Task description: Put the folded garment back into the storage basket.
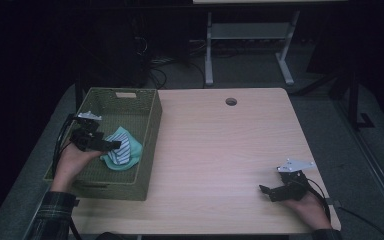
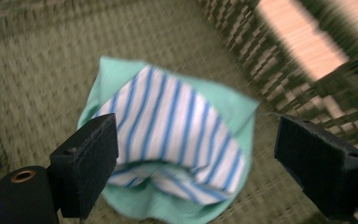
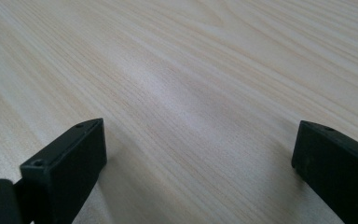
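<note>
**Striped cloth lies in basket as left gripper hangs open above it**

From the high view, a person's left gripper (image 1: 111, 145) reaches into a woven green basket (image 1: 150, 145) at the left edge of a pale wooden table (image 1: 220, 150). A crumpled cloth (image 1: 125, 150), mint green with blue-and-white stripes, rests on the basket floor toward its right wall, just beyond the gripper's tips. The right gripper (image 1: 266, 192) sits low over the table's near right corner, well apart from the basket.

In the left gripper view, the jaws stand wide apart with nothing between the pads; the cloth (image 2: 177, 140) lies bunched beneath and between them on the wicker weave, its striped panel uppermost. It looks light, soft and limp, likely to sag and unfold when lifted, so a pinch on the raised fold near the middle would probably serve better than a grab at a thin edge.

In the right gripper view, the jaws are spread wide and empty over bare wood grain (image 3: 191, 84).
</note>
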Demonstrator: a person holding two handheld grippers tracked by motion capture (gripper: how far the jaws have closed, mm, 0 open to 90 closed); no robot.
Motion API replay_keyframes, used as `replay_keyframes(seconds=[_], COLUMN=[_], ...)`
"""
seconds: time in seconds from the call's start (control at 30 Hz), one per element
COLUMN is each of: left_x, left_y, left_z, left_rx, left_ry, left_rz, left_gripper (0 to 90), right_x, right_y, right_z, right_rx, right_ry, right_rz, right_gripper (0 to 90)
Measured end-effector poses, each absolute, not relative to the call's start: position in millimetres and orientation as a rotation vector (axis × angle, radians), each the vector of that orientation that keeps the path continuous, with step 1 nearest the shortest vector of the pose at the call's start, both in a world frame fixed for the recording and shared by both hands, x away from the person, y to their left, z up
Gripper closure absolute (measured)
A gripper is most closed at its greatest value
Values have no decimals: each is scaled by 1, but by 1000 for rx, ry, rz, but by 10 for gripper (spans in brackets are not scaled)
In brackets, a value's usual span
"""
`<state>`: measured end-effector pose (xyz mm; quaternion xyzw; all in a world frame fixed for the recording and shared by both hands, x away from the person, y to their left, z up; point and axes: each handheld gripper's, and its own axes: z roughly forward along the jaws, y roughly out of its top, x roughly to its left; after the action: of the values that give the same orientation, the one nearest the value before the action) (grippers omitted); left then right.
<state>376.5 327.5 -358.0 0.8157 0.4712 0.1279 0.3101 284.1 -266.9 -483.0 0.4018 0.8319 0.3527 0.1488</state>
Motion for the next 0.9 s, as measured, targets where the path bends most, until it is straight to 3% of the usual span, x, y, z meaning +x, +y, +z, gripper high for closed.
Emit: replay_keyframes(seconds=[0.9], left_x=[364], left_y=[226], left_z=[-314], left_rx=[2122], left_ry=[966], left_rz=[316], left_gripper=[133], right_x=[283], right_y=[-266], right_z=[-483], right_rx=[1170], right_ry=[2386], right_rz=[1013], right_gripper=[28])
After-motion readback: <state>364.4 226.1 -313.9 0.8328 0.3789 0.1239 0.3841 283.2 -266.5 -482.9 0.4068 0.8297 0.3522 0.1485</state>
